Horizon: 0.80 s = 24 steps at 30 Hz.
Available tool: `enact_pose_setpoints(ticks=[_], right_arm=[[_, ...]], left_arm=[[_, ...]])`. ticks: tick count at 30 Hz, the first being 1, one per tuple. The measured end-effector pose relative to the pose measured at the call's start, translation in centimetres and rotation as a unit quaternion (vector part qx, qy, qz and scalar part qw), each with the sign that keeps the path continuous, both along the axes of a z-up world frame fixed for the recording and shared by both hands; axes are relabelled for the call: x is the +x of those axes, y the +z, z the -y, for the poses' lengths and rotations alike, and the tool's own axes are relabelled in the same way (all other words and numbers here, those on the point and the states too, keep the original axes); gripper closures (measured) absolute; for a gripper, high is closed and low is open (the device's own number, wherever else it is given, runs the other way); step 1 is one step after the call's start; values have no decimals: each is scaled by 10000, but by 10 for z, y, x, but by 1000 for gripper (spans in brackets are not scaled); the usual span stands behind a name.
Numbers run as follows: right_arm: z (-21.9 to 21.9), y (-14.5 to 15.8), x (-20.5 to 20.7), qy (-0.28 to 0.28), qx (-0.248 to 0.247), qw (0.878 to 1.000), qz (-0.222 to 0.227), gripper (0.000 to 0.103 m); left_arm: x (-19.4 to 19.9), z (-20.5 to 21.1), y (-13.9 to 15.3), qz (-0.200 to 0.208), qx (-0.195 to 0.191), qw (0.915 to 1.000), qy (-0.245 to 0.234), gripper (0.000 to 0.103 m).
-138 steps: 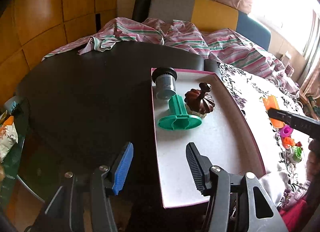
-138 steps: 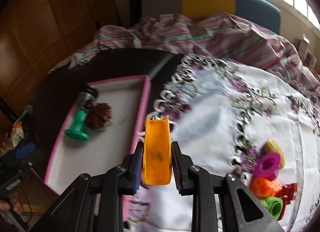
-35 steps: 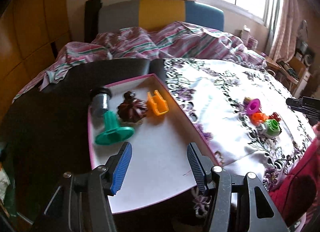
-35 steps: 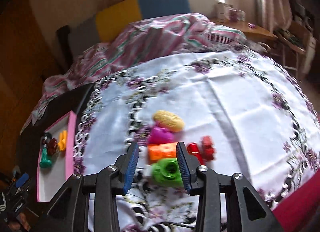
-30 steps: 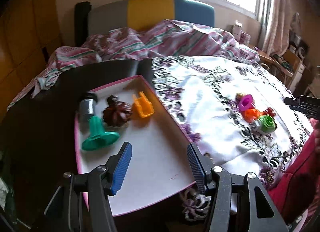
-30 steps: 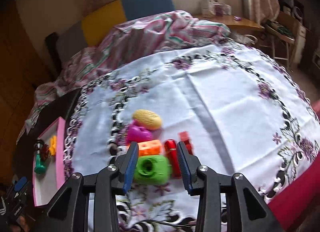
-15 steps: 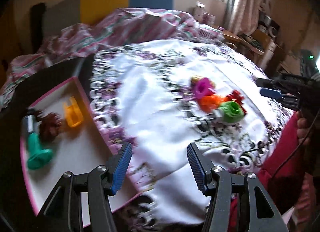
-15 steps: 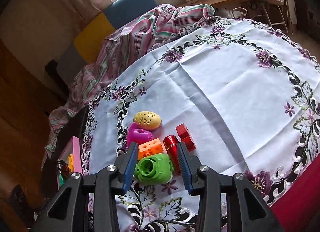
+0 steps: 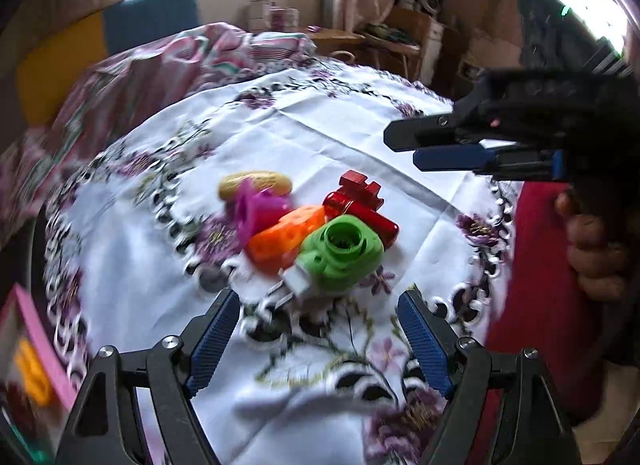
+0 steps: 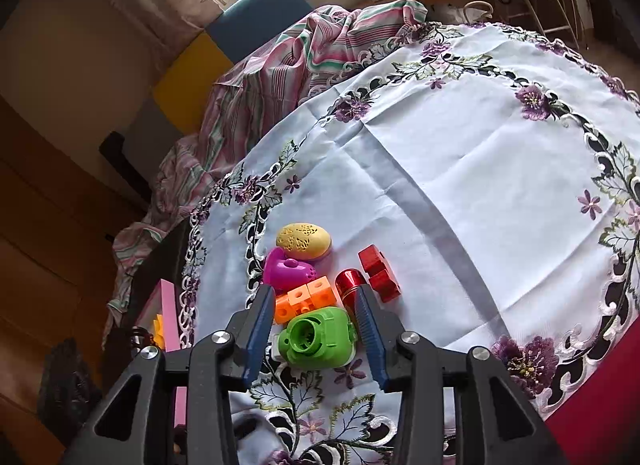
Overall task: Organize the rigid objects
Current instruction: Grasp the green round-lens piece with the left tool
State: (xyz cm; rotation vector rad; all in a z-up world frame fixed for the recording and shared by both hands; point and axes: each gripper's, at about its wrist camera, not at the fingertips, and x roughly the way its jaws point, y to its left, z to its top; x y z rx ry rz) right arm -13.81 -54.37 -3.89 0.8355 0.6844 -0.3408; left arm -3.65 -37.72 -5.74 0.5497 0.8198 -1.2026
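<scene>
Now that the left tool has swung away from the shallow pink-rimmed white tray to the round counter's embroidered white cloth, its empty jaws are opening toward the toy cluster. Meanwhile the right tool has settled with open jaws straddling the green plastic camera-shaped toy (pads not yet pressing), beside the orange block; this pickup looks next.

Matt plastic toys (embroidered cloth)
</scene>
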Motion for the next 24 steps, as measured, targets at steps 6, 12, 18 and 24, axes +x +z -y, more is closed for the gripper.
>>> enact_pose_setpoints(ticks=[6, 12, 18, 24], right_arm=[[2, -2, -1, 4, 125, 9999, 89, 61], [3, -2, -2, -22, 165, 9998, 141, 61], [6, -3, -6, -84, 269, 9993, 239, 61], [6, -4, -5, -107, 277, 9994, 190, 61]], left_arm=[[13, 35, -20, -134, 261, 9993, -230, 21], [15, 54, -31, -368, 336, 9975, -492, 20], [15, 70, -39, -523, 371, 9966, -526, 36], [16, 38, -29, -596, 64, 9980, -193, 37]])
